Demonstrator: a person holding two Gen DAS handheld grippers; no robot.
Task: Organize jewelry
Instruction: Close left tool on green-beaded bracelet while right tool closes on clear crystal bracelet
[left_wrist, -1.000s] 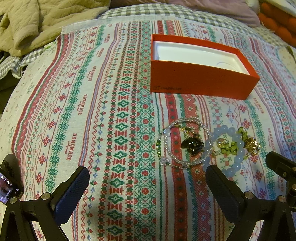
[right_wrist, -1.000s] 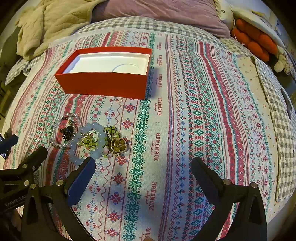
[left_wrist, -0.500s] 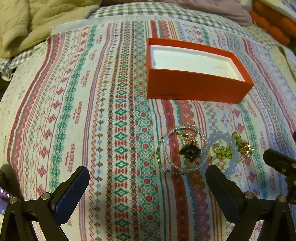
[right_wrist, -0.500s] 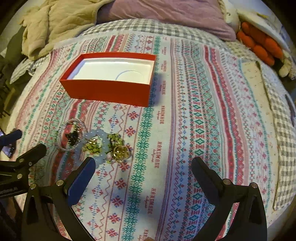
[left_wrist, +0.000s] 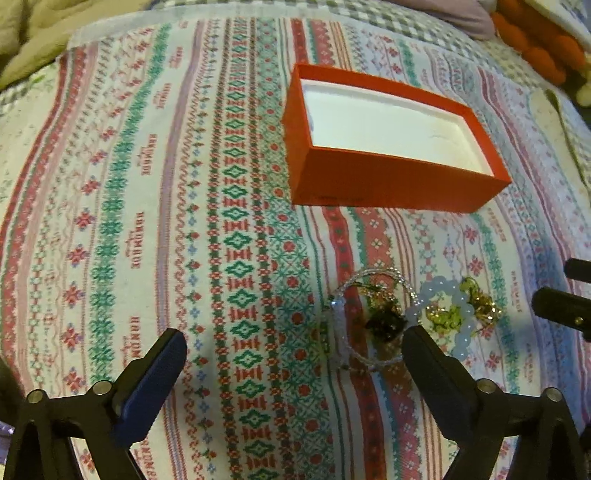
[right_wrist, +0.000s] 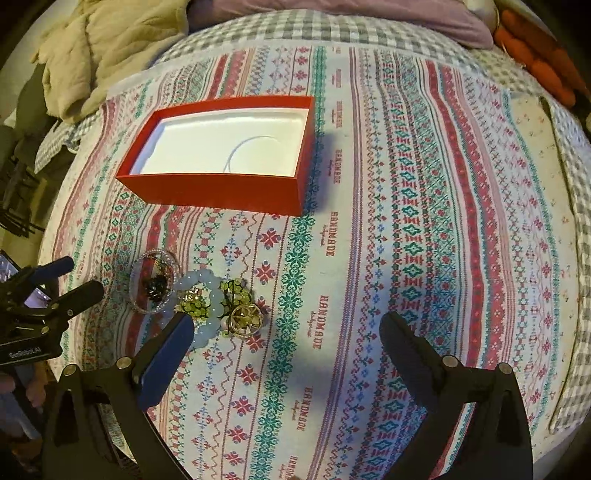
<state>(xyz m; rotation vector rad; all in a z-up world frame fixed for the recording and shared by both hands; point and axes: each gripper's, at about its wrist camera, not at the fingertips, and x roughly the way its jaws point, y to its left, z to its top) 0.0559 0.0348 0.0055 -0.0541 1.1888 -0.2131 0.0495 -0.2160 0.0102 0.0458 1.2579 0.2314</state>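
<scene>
Both tools are spread wide with nothing between their fingers. The left tool (left_wrist: 291, 354) hangs low over the patterned bedspread (left_wrist: 147, 221), and the right tool (right_wrist: 286, 341) hangs over the same cloth further to the right.

The jewelry lies in one small cluster on the bed in front of the red box (right_wrist: 221, 192), which stands open with a white lining and nothing visible in it. The cluster holds a clear beaded bracelet (left_wrist: 369, 321) coiled around a dark charm (left_wrist: 384, 326), a pale blue bead bracelet (right_wrist: 207, 302) just beside it and touching or overlapping it, some green bead pieces (right_wrist: 195, 306), and a gold ornament (right_wrist: 245, 317) at the right end.

The step in hand looks like a first pick. The pieces lie tangled close together, so it pays to start with an outer one: the gold ornament suits the right tool, the clear bracelet the left. Bring one finger down inside the loop and the other outside, then close on the strand itself rather than on a loose bead. Lift slowly and watch whether a neighbour trails along. The soft bed gives under pressure, so press lightly. Release low inside the box.
</scene>
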